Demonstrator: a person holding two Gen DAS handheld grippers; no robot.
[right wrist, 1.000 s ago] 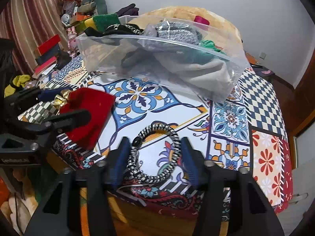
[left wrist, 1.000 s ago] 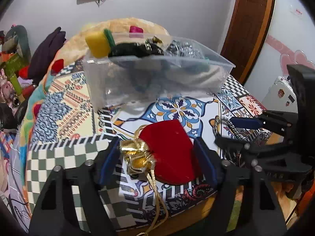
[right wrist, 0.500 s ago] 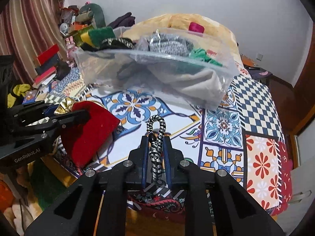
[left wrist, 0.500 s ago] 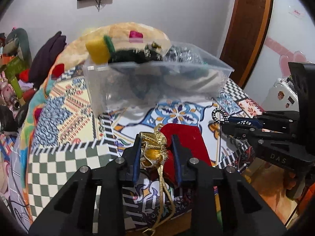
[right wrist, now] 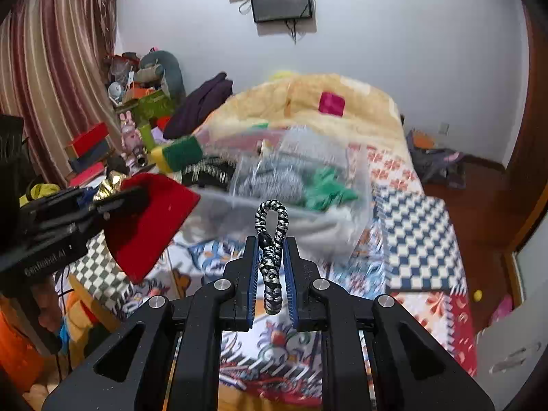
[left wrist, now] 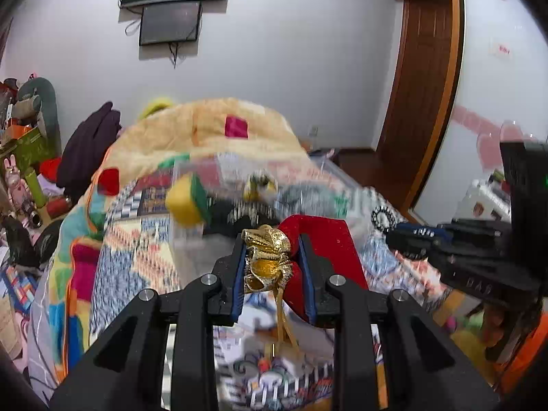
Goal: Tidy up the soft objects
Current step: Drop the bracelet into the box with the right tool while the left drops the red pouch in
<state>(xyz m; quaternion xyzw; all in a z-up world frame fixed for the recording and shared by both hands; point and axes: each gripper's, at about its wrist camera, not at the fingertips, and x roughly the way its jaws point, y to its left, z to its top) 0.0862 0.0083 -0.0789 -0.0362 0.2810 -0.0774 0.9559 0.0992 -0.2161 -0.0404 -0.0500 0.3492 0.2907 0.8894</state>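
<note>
Left wrist view, claw pose: the left gripper (left wrist: 273, 267) is raised above the patterned bedspread (left wrist: 137, 253) and points toward the clear plastic bin (left wrist: 191, 236), which is blurred here.
Left wrist view, claw state: jaws drawn in narrow, clamped on the gold bow (left wrist: 267, 260) at the neck of the red pouch (left wrist: 328, 239).
Left wrist view, thing against claw: the bow fills the gap between the blue pads (left wrist: 239, 281); the red body of the pouch bulges out past the right finger and forward, and gold cords (left wrist: 286, 325) hang down below the jaws.
Left wrist view, bin contents: a yellow and green sponge (left wrist: 186, 203) sits at the near left corner; the rest is too smeared to name.
Left wrist view, other claw: the right gripper (left wrist: 394, 231) enters from the right edge, with the black and white braided loop (left wrist: 382, 217) poking out at its tip, near the bin's right end.
Right wrist view, claw pose: the right gripper (right wrist: 273, 274) is held level, off the bedspread (right wrist: 418, 239), aimed at the bin (right wrist: 356, 185).
Right wrist view, claw state: jaws nearly together, pinching the braided loop (right wrist: 272, 239).
Right wrist view, thing against claw: the loop stands upright between the pads, its rounded top rising past the fingertips in front of the bin's near wall, its lower end hanging free.
Right wrist view only: grey knit fabric (right wrist: 270, 181), a green cloth (right wrist: 325, 188) and the sponge (right wrist: 176, 154) show inside the bin; the left gripper (right wrist: 109, 198) comes in from the left with the red pouch (right wrist: 147, 219) held clear of the bedspread, close to the bin's left end.
</note>
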